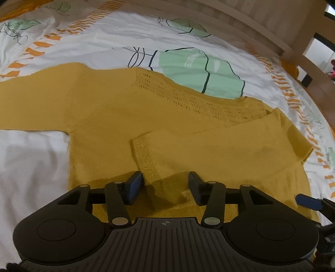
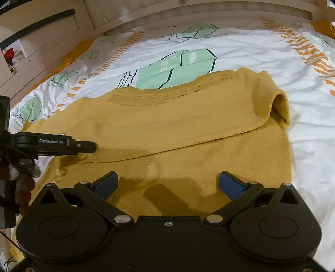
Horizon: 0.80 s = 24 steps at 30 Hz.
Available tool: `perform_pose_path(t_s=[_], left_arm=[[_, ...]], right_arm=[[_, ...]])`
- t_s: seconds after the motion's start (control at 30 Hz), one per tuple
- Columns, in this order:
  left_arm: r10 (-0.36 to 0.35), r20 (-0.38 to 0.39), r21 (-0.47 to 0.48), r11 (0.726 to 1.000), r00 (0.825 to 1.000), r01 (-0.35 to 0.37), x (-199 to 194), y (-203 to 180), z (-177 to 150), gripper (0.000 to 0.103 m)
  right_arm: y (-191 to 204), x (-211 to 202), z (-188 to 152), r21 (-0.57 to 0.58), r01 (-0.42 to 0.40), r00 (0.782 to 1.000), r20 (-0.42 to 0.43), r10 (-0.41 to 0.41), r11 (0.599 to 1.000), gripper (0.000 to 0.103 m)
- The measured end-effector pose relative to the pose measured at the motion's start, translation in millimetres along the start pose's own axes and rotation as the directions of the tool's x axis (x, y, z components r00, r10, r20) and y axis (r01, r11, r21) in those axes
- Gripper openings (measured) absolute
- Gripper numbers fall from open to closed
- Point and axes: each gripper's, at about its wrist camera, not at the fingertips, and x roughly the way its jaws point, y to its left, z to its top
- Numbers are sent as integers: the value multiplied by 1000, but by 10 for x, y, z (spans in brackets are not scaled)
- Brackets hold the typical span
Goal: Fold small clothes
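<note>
A mustard-yellow knitted sweater [image 1: 167, 129] lies spread on a white bedsheet printed with green leaves and orange stripes [image 1: 117, 44]. One sleeve is folded across the body; its ribbed cuff [image 1: 146, 159] ends just beyond the left gripper [image 1: 164, 184], at about 11 o'clock from the fingertips. The other sleeve runs out flat toward 9 o'clock in the left wrist view.

Left gripper: jaws apart, nothing between the pads, fabric directly beneath. Right gripper [image 2: 167, 184]: jaws spread wide, holding nothing, poised over the lower body panel near the hem. In the right wrist view the left gripper's finger [image 2: 83, 146] sits at 9 o'clock, over or on the sweater's side edge; contact cannot be confirmed.

Risks, as judged:
- The knit is soft and thick. A pinch taken too deep would likely gather both layers and drag the folded sleeve out of line.
- The folded sleeve's shoulder end stands up in an open loop [image 2: 280, 104] at 1 o'clock in the right wrist view. Any tug on the body could flip it back.
- The loose sheet beneath may ride along and bunch if the sweater is slid, not lifted.

Clearance: open sheet lies at 3 o'clock of the sweater in the right wrist view and beyond the neckline at 12 o'clock. The pale wooden bed frame [image 2: 188, 10] bounds the far side, well apart from the garment. The two grippers are near each other; crossing paths should be avoided.
</note>
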Motion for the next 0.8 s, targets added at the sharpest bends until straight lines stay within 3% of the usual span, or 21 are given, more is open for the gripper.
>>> perform_pose_path(t_s=[0.33,0.57,0.73,0.77,0.8], left_arm=[[21,41,-21,1000,999,-20,5,-24,-45,49],[52,83,-115,992,995,-43,-54,60,-98,49],[38,57,-76,997,998,-33,40,-41,-23,50],[36,58,-69,997,998,-32,55,-61,-1,43],[38,77,-70,997,996,-32,51,-68,18,28]], right_arm=[[7,-5,-5,1,-6,1000,2,6,1000,102],[2,-5,0,7,-13,1000,2,12,1000,102],[22,3,-1,3,-13,1000,1,13,1000,102],[20,4,-1,3,-12,1000,0,12,1000,102],[17,4,-1,4,-11,1000,0,11,1000,102]])
